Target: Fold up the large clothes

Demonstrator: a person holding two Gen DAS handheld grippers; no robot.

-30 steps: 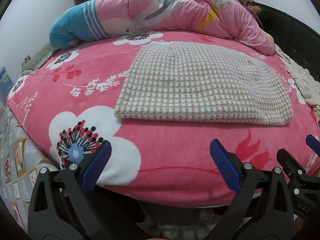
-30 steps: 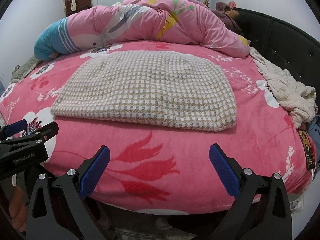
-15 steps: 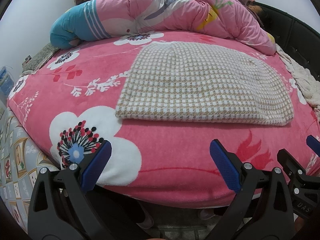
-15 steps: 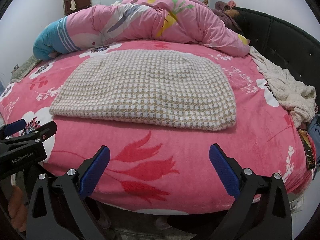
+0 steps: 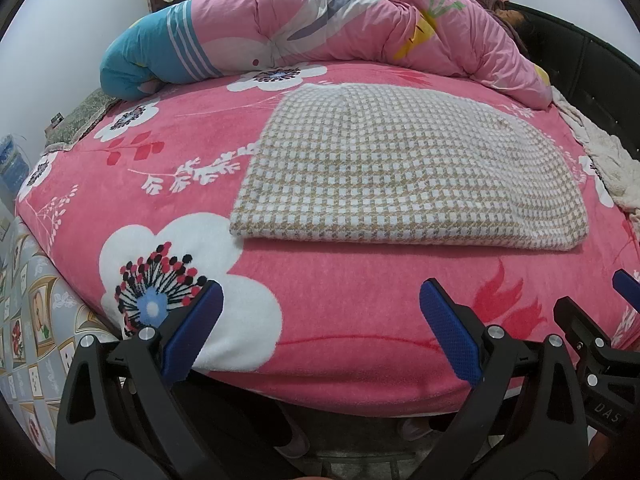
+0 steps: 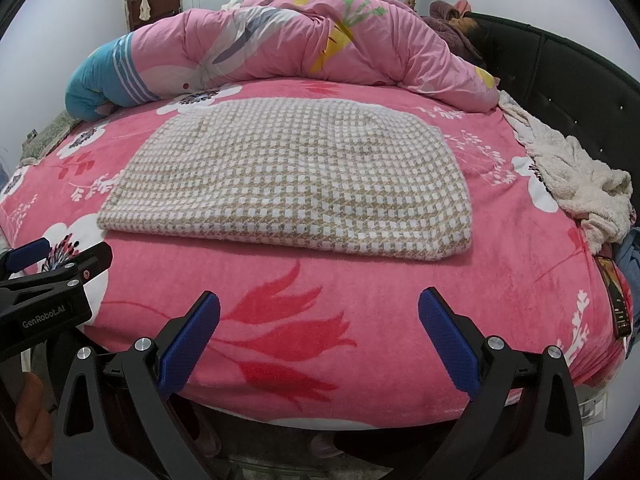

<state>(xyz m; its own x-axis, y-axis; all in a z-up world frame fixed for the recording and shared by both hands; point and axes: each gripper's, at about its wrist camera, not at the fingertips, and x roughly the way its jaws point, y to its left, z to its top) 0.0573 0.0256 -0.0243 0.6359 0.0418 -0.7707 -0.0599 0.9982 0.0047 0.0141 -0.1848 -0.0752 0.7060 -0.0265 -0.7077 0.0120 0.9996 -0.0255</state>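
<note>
The left gripper (image 5: 320, 312) is positioned at the near edge of the bed with its jaws spread wide and nothing between them. Its blue fingertip pads (image 5: 192, 330) sit above the pink floral bedspread (image 5: 340, 280) without gripping it. The right gripper (image 6: 319, 322) is held just beside it at the same edge, its jaws likewise spread wide and empty. Each gripper appears at the side of the other's view.

Beyond both grippers, the checked beige-and-white garment (image 5: 404, 172) lies flat on the bedspread in a folded, roughly rectangular shape. Its near folded edge runs parallel to the bed edge, apart from the fingertips. In the left wrist view it lies ahead and to the right; in the right wrist view it lies ahead and slightly to the left.

Behind the garment, a bunched pink quilt (image 6: 280, 48) with a blue striped end extends across the far side of the bed. A cream fleece cloth (image 6: 580, 184) is heaped at the right edge, near the dark padded headboard (image 6: 568, 68). A person lies at the far right behind the quilt.
</note>
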